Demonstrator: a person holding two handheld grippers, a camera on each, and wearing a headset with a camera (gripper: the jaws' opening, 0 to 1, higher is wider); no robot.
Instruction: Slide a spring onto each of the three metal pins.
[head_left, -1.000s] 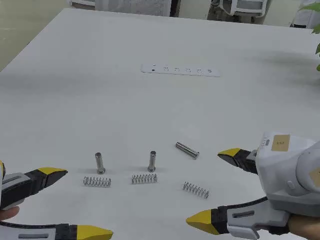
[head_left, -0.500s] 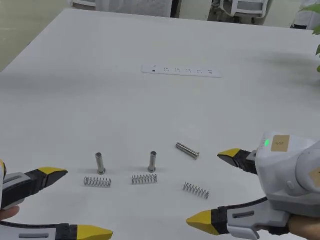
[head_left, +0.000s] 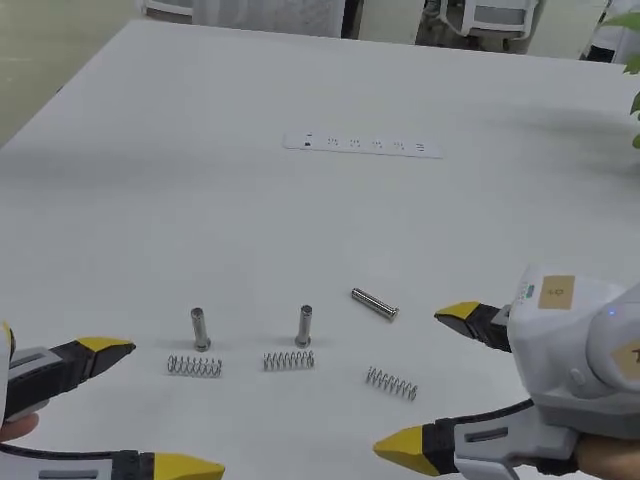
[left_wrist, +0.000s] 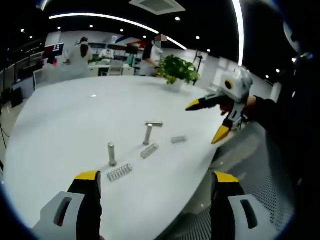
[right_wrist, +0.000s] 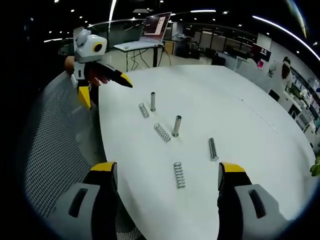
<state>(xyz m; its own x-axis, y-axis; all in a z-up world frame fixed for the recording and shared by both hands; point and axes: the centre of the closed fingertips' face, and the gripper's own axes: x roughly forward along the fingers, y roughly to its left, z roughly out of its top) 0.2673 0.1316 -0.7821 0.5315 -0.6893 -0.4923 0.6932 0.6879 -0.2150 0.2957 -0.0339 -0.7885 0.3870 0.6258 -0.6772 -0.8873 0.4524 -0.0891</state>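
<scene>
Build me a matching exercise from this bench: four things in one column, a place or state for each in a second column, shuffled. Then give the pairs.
Column A
1. left pin
2. right pin
3. power strip
4. right spring

Column B
a. white, farthest away in the head view
b. coiled, lying flat at the right end of its row
c. standing upright
d. toppled onto its side

Pairs: 1-c, 2-d, 3-a, 4-b

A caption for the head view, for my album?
Left tool and right tool open beside three bare pins and three loose springs.
</scene>
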